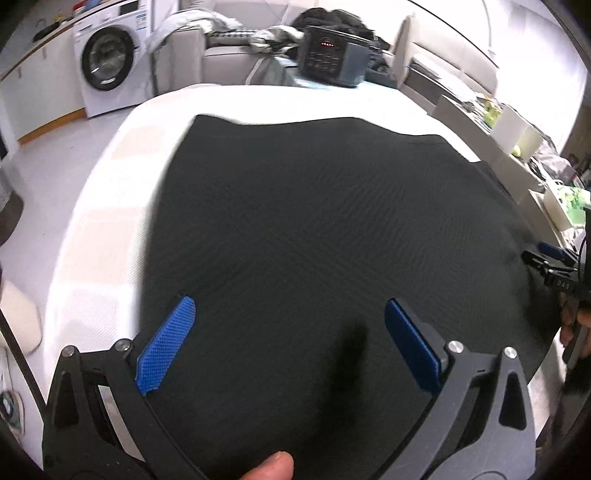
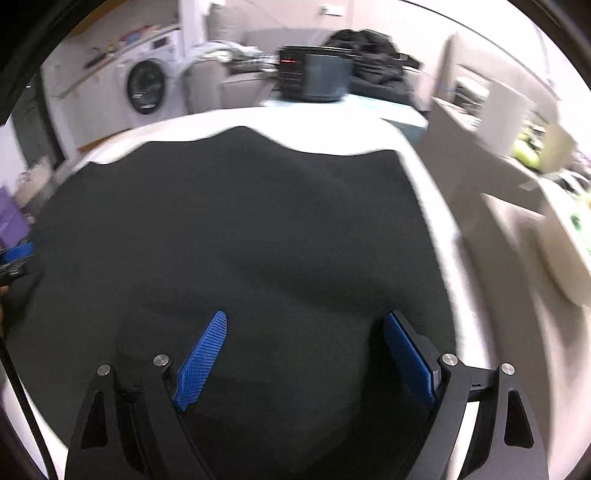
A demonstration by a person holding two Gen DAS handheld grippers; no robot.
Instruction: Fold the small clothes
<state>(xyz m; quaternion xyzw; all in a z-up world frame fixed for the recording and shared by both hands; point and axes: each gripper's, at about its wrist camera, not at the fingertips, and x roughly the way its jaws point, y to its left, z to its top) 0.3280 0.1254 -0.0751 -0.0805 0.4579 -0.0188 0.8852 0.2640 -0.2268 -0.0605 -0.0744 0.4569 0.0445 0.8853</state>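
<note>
A black garment [image 1: 314, 221] lies spread flat over the white table [image 1: 110, 206]; its far edge is wavy in the right wrist view [image 2: 240, 206]. My left gripper [image 1: 290, 308] hovers over the garment's near left part, its blue pads wide apart with only flat cloth below them. Over the near right part my right gripper [image 2: 304, 321] also stands open, nothing between its pads. The right gripper [image 1: 550, 258] shows at the right edge of the left wrist view, and the left gripper [image 2: 16, 258] at the left edge of the right wrist view.
A dark appliance [image 1: 332, 55] with red lights stands at the table's far end. Behind it are a washing machine [image 1: 107, 59], a sofa with piled clothes [image 1: 229, 33] and shelves with clutter [image 1: 517, 140] on the right. A fingertip [image 1: 273, 465] shows at the bottom.
</note>
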